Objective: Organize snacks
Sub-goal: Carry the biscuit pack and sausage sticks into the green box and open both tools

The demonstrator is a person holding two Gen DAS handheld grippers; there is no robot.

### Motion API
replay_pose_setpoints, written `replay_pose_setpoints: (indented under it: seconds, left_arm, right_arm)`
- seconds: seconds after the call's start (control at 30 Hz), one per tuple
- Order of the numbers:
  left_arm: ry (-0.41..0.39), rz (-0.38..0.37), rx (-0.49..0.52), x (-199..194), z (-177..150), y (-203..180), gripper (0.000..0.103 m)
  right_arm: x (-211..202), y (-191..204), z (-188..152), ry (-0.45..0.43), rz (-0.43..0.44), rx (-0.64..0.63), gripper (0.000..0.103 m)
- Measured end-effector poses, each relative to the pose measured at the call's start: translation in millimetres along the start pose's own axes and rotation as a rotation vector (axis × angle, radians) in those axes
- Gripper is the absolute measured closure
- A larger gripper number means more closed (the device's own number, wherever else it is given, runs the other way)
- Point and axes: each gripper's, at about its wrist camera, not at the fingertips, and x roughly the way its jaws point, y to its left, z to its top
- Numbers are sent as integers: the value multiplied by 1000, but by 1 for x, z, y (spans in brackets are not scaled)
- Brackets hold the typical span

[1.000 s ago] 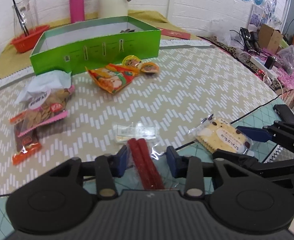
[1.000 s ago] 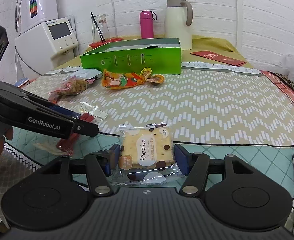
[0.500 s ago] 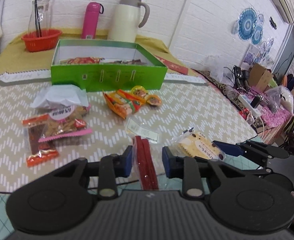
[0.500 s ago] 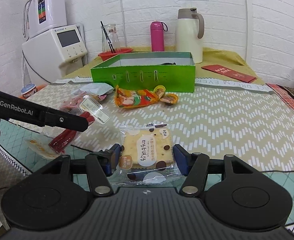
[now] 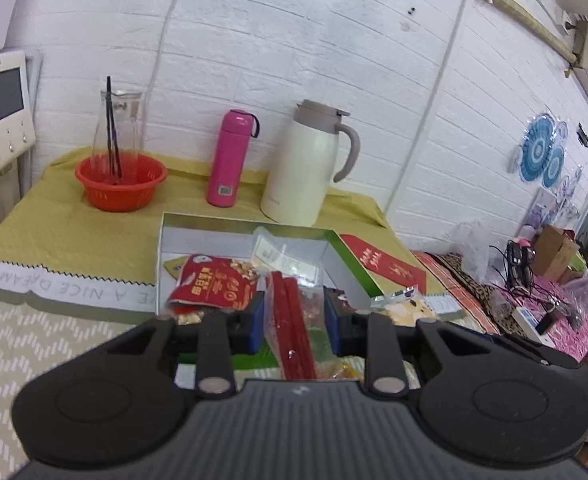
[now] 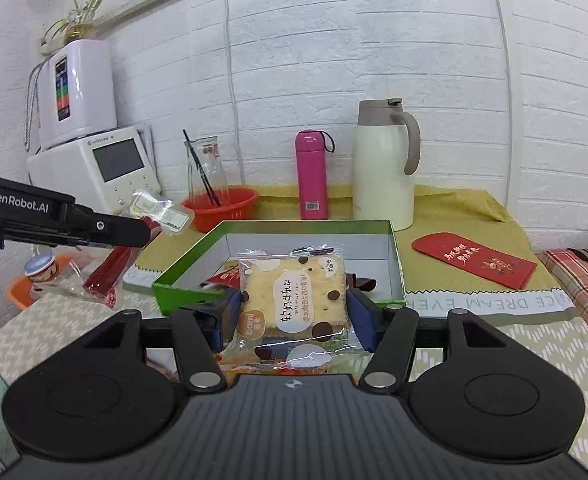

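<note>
Carrying a snack each, both grippers face the green box [image 6: 278, 280]. The left gripper [image 5: 294, 320] is clamped narrow on a clear pack of red sticks [image 5: 292, 320], its long axis running near-to-far, straight at the box just beyond and below. The right gripper [image 6: 294, 316] pinches a cracker packet [image 6: 294, 296] by its side edges, with the box's near wall right ahead. Judging by both views, either hand needs only a short forward reach; neither is plainly nearer.

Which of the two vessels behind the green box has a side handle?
The cream jug, right of the pink bottle, which has only a small dark loop at its cap.
</note>
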Motion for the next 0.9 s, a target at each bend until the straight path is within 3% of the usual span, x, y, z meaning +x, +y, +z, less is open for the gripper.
replay_pose_setpoints:
  seconds: [0.37, 0.63, 0.67, 0.7, 0.73, 0.8, 0.9]
  left_arm:
    - [49, 75, -50, 87, 25, 37, 76]
    - [89, 71, -61, 115, 22, 48, 74]
    - [88, 69, -60, 116, 21, 48, 69]
    - [74, 75, -58, 115, 21, 48, 47]
    - [51, 83, -60, 113, 20, 48, 33]
    - [4, 94, -57, 108, 19, 47, 31]
    - [18, 122, -43, 108, 20, 44, 27]
  right_arm:
    - [84, -11, 8, 48, -57, 30, 7]
    - [112, -12, 7, 85, -66, 9, 6]
    - [114, -12, 6, 88, -68, -1, 5]
    - [116, -11, 5, 91, -68, -16, 3]
    - [116, -10, 3, 89, -68, -32, 0]
    - [113, -8, 1, 59, -83, -65, 0]
    - [108, -7, 0, 34, -88, -94, 0]
